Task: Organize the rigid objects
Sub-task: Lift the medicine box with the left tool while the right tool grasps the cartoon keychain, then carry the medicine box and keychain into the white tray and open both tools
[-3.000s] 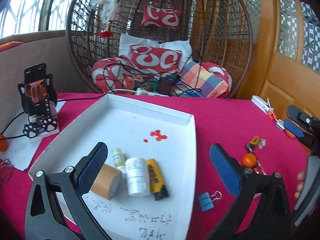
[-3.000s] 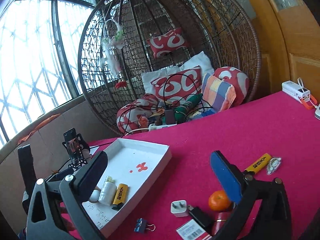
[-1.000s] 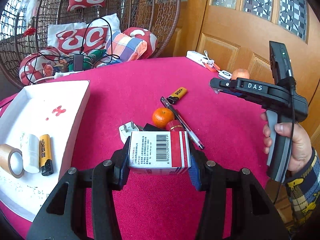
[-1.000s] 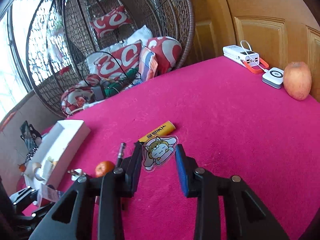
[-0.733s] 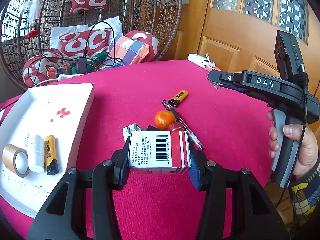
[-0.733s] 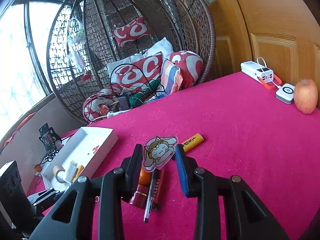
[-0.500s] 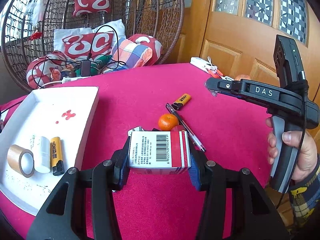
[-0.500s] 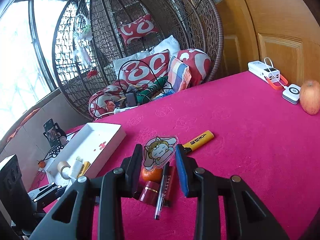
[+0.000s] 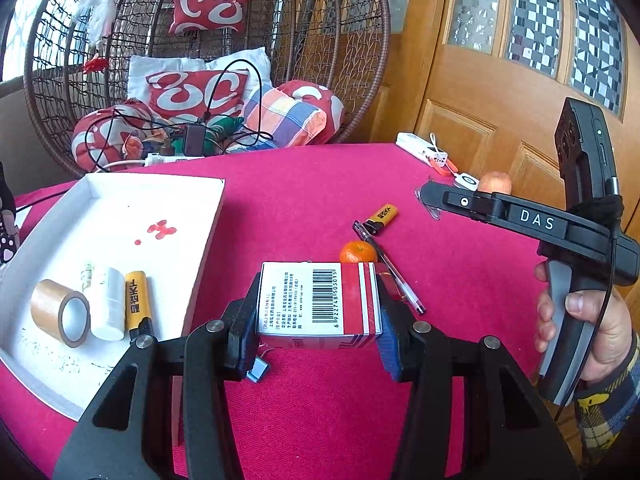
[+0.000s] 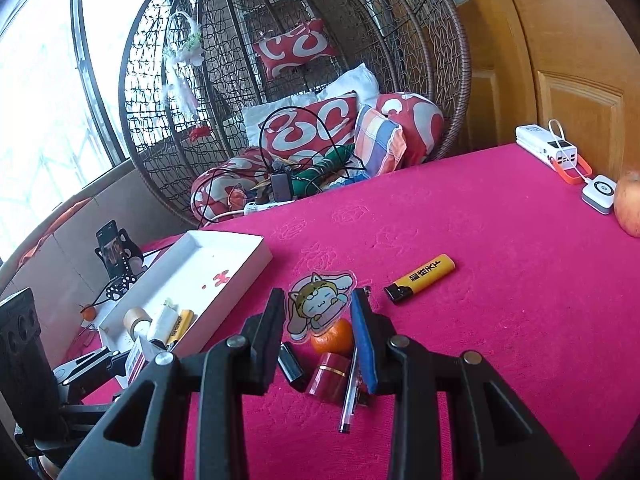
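My left gripper is shut on a red and white barcode box, held above the red tablecloth just right of the white tray. The tray holds a tape roll, a white bottle and a yellow lighter. My right gripper is shut on a flat cartoon cat charm, held above the table. It also shows from the side in the left wrist view. The tray shows at the left in the right wrist view.
On the cloth lie a second yellow lighter, a tangerine, a red cylinder, a pen and a blue clip. A power bank, a white puck and an apple sit far right. A wicker chair stands behind.
Both grippers have closed on their objects since three seconds ago. Over the last second both have swung left towards the tray, with the box and the charm still held.
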Motion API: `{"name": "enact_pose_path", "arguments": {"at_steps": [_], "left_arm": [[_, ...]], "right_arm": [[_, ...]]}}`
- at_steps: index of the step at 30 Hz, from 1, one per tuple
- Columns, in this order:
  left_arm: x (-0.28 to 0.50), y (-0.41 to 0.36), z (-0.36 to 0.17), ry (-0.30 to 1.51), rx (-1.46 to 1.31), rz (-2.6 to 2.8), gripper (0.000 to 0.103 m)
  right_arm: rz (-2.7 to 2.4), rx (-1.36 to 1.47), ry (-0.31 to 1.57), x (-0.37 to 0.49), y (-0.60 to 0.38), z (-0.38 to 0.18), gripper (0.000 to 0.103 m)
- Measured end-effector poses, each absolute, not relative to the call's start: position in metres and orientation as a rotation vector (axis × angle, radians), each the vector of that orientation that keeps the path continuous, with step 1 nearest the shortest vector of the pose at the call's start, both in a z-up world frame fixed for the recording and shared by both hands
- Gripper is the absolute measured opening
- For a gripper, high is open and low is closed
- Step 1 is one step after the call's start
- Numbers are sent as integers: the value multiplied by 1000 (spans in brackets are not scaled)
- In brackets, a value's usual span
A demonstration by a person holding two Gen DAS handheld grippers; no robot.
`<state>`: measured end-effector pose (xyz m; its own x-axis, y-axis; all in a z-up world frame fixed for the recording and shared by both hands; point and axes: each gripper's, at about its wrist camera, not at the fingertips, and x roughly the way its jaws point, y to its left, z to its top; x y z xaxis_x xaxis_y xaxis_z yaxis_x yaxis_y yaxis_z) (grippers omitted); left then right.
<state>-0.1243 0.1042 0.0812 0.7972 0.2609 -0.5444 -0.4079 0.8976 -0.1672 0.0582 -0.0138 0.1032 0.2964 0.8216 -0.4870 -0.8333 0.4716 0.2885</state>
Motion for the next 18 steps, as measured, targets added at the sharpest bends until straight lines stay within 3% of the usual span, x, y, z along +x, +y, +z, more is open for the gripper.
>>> {"name": "enact_pose_path", "arguments": {"at_steps": [18], "left_arm": [[-153,124,89,480,-328,427,48]], "right_arm": [[1151,-65,619,32,5,109,32]]}}
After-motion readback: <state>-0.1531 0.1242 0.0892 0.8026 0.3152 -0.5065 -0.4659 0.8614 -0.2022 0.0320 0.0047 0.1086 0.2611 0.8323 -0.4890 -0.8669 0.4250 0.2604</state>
